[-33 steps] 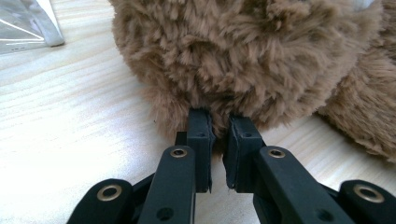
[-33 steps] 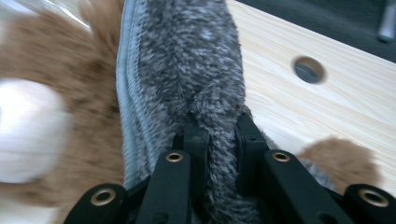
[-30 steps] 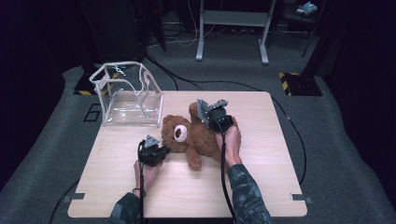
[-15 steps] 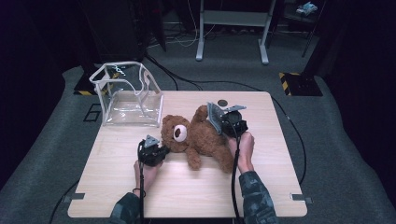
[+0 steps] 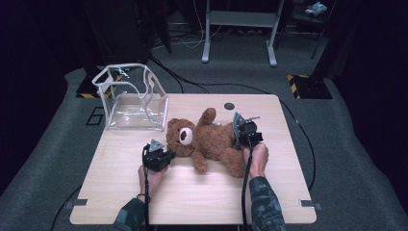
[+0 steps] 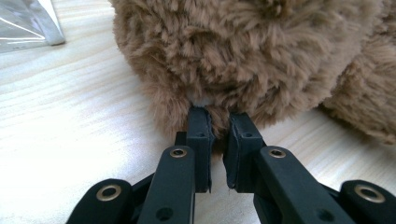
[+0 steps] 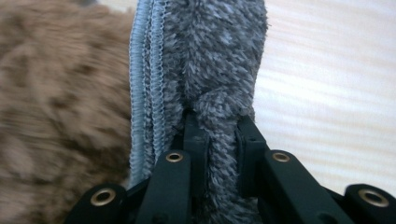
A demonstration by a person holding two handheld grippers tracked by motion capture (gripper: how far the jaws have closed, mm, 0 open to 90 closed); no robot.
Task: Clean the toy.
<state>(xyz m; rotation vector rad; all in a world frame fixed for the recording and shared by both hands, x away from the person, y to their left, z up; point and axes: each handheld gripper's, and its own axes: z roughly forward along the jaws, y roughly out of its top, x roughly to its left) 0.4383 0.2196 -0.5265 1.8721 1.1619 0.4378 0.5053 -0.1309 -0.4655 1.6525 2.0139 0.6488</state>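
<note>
The bear (image 5: 211, 139) had soft, fuzzy brown fur. The cloth (image 7: 205, 60) was grey and fluffy with a stitched edge. The table (image 5: 202, 197) was smooth pale wood, and the bag (image 5: 132, 98) was shiny clear plastic.

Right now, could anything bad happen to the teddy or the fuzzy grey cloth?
Maybe. The left gripper pinches only a small tuft of the teddy bear, so a pull could slip off or tug the fur. The right gripper holds the grey cloth by a narrow fold beside the bear; it might slide out. The clear bag stands close and could get knocked.
</note>
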